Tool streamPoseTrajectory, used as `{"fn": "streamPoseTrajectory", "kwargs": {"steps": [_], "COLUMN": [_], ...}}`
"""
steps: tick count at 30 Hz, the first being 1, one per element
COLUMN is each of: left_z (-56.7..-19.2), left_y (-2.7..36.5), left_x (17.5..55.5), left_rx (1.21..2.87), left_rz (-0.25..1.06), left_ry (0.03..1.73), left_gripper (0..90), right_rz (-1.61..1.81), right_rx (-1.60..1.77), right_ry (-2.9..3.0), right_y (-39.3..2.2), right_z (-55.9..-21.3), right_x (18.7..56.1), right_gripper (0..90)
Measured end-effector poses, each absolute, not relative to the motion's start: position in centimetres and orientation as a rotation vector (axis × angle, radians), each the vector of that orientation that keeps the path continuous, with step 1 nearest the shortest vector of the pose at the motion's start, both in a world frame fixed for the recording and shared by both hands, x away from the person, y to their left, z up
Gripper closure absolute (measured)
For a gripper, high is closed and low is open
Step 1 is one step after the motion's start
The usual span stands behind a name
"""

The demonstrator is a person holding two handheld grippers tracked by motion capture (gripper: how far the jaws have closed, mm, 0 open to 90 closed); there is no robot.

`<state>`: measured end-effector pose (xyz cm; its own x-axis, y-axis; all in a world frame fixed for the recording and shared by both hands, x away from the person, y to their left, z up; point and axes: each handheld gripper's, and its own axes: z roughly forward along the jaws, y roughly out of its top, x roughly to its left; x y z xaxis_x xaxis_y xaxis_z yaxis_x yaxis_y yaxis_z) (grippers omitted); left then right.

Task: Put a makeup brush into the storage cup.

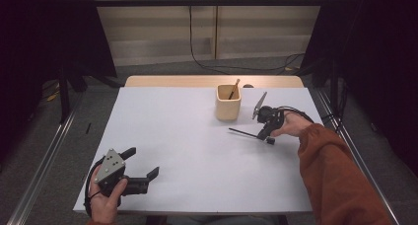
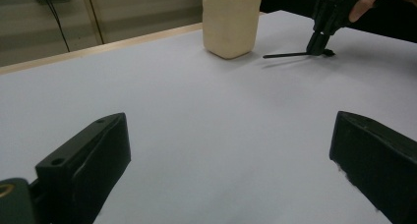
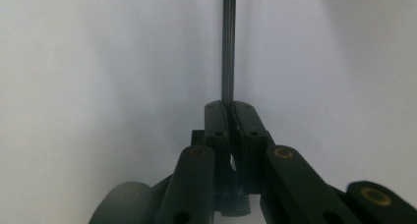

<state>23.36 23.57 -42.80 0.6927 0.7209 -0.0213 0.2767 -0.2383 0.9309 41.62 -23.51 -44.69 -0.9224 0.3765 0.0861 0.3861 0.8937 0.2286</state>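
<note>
A thin black rod (image 1: 242, 132) lies low over the white table (image 1: 187, 151), just right of a beige cup (image 1: 228, 102). My right gripper (image 1: 268, 137) is shut on the rod's right end. In the right gripper view the jaws (image 3: 229, 106) are pressed together with the rod (image 3: 228, 47) running straight away from them. A wooden stick (image 1: 234, 89) leans inside the cup. My left gripper (image 1: 144, 162) stands open near the front left corner with nothing between its jaws. From the left gripper view (image 2: 228, 135) I see the cup (image 2: 231, 22), the rod (image 2: 285, 55) and the right gripper (image 2: 319, 49) far off.
Behind the cup a small dark object (image 1: 248, 86) sits on the bare wooden strip (image 1: 162, 81) along the table's far edge. Metal rails (image 1: 44, 161) flank both sides, and a black cable (image 1: 207, 64) crosses the floor beyond the table.
</note>
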Motion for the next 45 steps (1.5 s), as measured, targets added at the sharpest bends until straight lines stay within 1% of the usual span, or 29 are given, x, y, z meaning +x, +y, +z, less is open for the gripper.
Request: {"fn": "streamPoseTrajectory", "kwargs": {"steps": [10,23,35,45], "left_z": [-42.8,-42.8,-42.8,-42.8], "left_y": [23.6,23.6,23.7,23.8], "left_x": [23.3,23.4,23.3,23.4], "left_rx": [1.813,1.805,1.802,1.801], "left_rz": [0.510,0.509,0.514,0.514], "left_ry": [0.792,0.794,0.800,0.802], "left_gripper": [1.9,1.9,1.9,1.9], "right_rz": [-0.474,-0.807,-1.077,-1.315], "right_rx": [-0.659,-0.795,-0.882,-0.947], "right_ry": [-2.988,-2.928,-2.855,-2.811], "right_y": [-24.1,-26.6,-27.3,-28.0], "right_z": [-43.8,-42.7,-42.8,-42.0], "right_x": [41.0,39.5,37.7,36.3], "right_gripper": [86.0,86.0,86.0,86.0]}}
